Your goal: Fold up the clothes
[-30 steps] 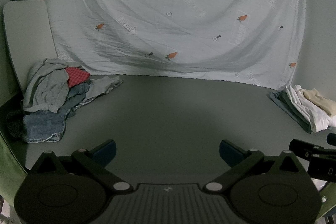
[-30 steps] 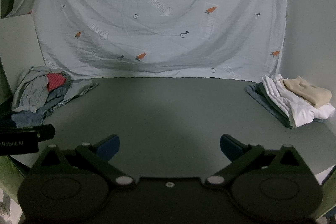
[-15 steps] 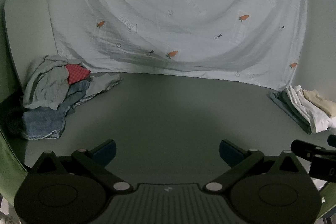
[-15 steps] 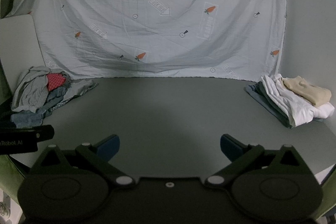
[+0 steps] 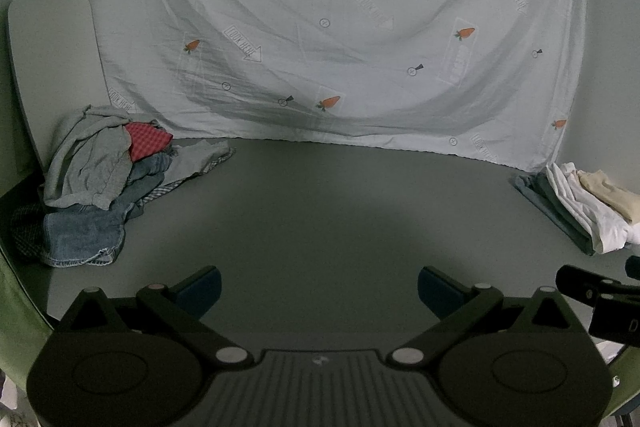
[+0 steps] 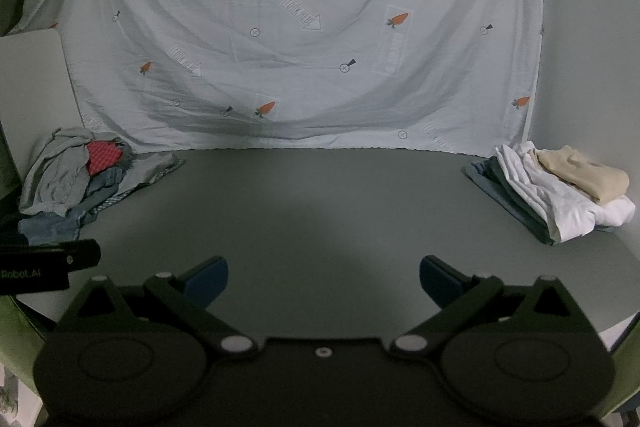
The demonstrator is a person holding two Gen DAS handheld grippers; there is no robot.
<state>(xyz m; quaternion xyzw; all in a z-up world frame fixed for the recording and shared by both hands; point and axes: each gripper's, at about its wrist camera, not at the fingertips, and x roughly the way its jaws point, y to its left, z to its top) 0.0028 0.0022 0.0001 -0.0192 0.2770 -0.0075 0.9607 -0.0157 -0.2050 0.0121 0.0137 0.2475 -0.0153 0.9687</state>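
Both of your grippers hang over the bare middle of the desk, fingers spread wide and holding nothing: the left gripper and the right gripper alike. The clothes you have yet to fold sit in a rumpled pile at the far left of the desk, a grey top over a red checked piece and blue denim. The folded stack lies at the far right, a beige piece on top of white and grey-blue ones.

The risk, as I judge it, lies in the pick. The pile is tangled, so if you pinch deep into it you may catch two garments at once and drag the rest across the desk or off its left edge. Take the topmost grey top by a free hem. Mind also the printed sheet hanging behind; a high reach could snag it.
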